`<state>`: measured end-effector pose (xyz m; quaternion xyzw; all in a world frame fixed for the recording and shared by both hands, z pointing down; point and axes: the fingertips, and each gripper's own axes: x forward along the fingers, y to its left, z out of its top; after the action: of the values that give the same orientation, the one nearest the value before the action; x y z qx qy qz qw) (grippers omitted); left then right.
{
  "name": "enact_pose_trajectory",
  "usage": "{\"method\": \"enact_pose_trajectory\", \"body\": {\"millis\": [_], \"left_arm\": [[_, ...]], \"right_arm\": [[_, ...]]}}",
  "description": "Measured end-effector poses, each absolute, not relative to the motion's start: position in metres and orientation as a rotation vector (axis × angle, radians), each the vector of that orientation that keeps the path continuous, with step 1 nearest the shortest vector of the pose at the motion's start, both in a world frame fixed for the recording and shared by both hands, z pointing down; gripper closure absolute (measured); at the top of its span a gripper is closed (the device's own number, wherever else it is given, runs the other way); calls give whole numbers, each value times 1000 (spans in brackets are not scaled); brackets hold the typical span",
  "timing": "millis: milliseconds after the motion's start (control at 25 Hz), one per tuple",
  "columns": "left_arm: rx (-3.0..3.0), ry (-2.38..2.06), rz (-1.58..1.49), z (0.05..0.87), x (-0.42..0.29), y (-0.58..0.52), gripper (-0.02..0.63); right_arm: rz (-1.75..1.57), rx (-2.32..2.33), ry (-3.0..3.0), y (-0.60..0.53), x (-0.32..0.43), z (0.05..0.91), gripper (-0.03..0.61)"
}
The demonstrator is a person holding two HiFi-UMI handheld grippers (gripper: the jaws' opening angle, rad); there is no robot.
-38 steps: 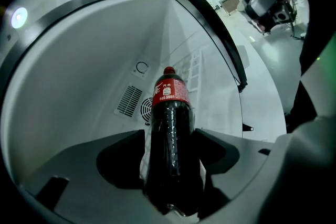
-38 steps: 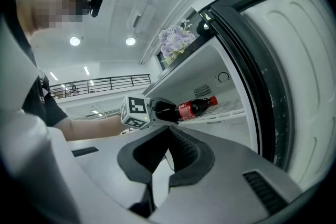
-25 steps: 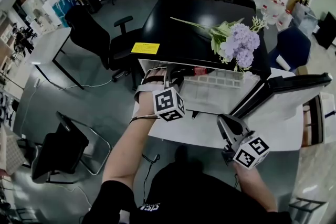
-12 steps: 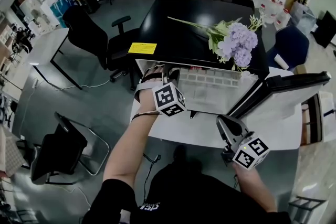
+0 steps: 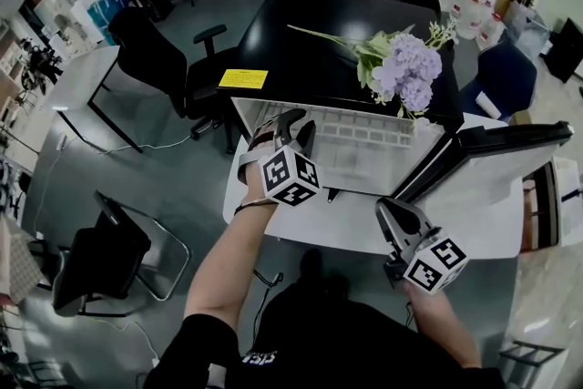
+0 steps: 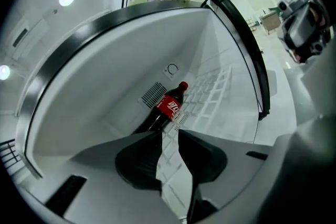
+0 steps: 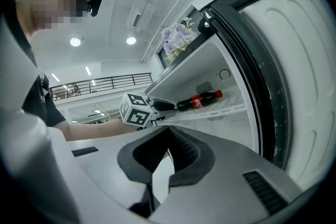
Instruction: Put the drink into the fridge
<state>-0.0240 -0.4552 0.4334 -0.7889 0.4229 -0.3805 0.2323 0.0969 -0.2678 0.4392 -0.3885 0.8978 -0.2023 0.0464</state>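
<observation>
Left tool (image 6: pixel 169 134) empty, cola bottle (image 6: pixel 167 108) laid in fridge (image 6: pixel 94 76)

Jaws have just closed to a narrow slit, with nothing between them. The cola bottle lies on its side just ahead of the tips on the wire shelf (image 6: pixel 212 93), red cap pointing away from the tool. Right tool (image 7: pixel 169 131) hangs outside the open door (image 7: pixel 294 60), jaws together, empty. Bottle looks full, so probably weighty, stiff and smooth, and prone to roll on the wire. For any regrip, take it across the labelled body, not the neck.
</observation>
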Motion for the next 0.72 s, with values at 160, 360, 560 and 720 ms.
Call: {"method": "enact_pose_trajectory", "body": {"millis": [160, 360, 560, 720], "left_arm": [[-2261, 1212, -997, 434, -26, -437, 506], [-2404, 1277, -876, 429, -24, -407, 509], [-2541, 1343, -751, 422, -25, -378, 511], [-2593, 1347, -694, 417, -28, -360, 511]], "right_arm": [[-605, -1153, 2750, -261, 95, 435, 565], [-587, -1112, 2758, -251, 94, 430, 565], [-555, -1092, 2760, -243, 95, 422, 565], [-533, -1070, 2775, -241, 86, 416, 565]]}}
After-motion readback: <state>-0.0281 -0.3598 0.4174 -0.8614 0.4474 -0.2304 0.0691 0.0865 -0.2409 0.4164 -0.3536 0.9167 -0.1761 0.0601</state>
